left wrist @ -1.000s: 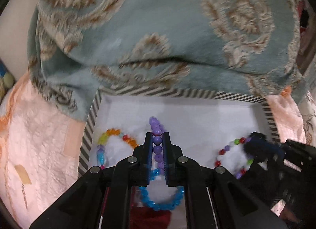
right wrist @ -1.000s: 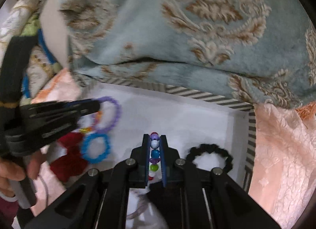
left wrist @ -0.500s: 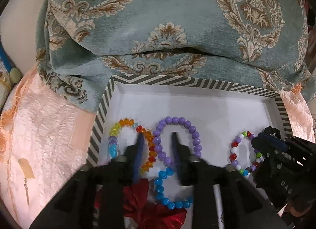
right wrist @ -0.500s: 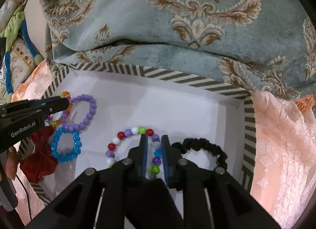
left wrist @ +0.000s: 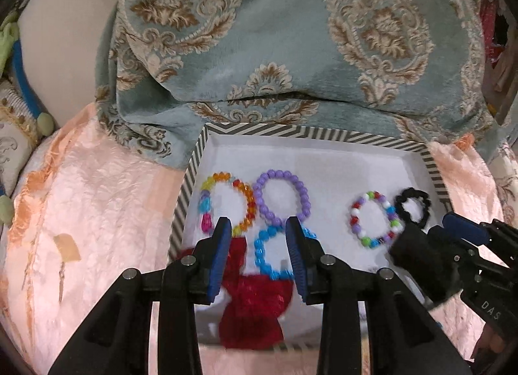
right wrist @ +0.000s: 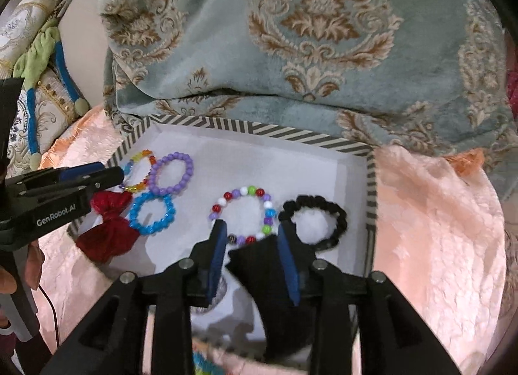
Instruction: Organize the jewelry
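Jaws on both grippers stand released, nothing between the pads. The left gripper (left wrist: 259, 239) has just let go of the purple bracelet (left wrist: 281, 195), which lies flat just beyond its tips; the right gripper (right wrist: 251, 235) has just been opening off the mixed-bead bracelet (right wrist: 244, 214), which lies just ahead of its jaws.

Nearest the left jaws, partly framed by them, are the red bow (left wrist: 251, 297) and the blue bracelet (left wrist: 275, 252). Just past the tips sits the purple bracelet, touching the rainbow bracelet (left wrist: 226, 201) to its left. Off to the right of the right jaws lies the black scrunchie (right wrist: 312, 221), touching the mixed-bead bracelet. All rest in the striped box (right wrist: 259, 129) on the peach bedspread (right wrist: 437, 229), with a patterned blanket (right wrist: 307, 35) draped over the far rim.

The pieces lie crowded, so a careless next reach could, I judge, snag a neighbour and drag the tidy row apart.

A second ago each pair of jaws was clenched on its bracelet, close over the box; now both sit back, more of the box showing.
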Demonstrator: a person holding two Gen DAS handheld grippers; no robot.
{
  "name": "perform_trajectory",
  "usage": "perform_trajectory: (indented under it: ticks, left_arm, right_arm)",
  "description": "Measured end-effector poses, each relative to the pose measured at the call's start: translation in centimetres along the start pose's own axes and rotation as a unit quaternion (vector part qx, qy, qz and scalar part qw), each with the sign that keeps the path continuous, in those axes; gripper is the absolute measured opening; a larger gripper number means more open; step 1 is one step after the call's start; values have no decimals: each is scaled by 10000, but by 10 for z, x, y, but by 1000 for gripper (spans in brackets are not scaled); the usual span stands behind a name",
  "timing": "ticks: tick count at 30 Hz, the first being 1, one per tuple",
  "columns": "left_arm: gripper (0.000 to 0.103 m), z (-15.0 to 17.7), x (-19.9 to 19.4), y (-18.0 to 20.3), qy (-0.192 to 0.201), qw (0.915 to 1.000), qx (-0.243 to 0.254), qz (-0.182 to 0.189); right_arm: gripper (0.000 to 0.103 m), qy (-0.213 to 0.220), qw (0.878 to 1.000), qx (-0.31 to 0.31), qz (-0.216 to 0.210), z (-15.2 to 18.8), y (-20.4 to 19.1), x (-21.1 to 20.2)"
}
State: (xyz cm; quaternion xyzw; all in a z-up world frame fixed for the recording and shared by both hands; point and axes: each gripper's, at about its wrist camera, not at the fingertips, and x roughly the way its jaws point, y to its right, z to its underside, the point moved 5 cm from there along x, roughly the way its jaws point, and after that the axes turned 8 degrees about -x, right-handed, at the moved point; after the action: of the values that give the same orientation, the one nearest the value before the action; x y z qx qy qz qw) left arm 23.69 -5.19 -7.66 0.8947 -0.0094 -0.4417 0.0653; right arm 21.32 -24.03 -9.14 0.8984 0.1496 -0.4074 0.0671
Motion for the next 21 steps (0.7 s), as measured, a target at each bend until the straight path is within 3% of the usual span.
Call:
perform_trajectory:
  ticks: [11, 21]
  left_arm:
    - [18, 40, -45, 0, 93, 9998, -93, 155]
    - [18, 76, -68, 1, 227, 9997, 2, -47]
  right_arm:
    - [42, 191, 9998, 41, 3, 42, -25, -55]
    - [44, 149, 9998, 130, -27, 74, -34, -76]
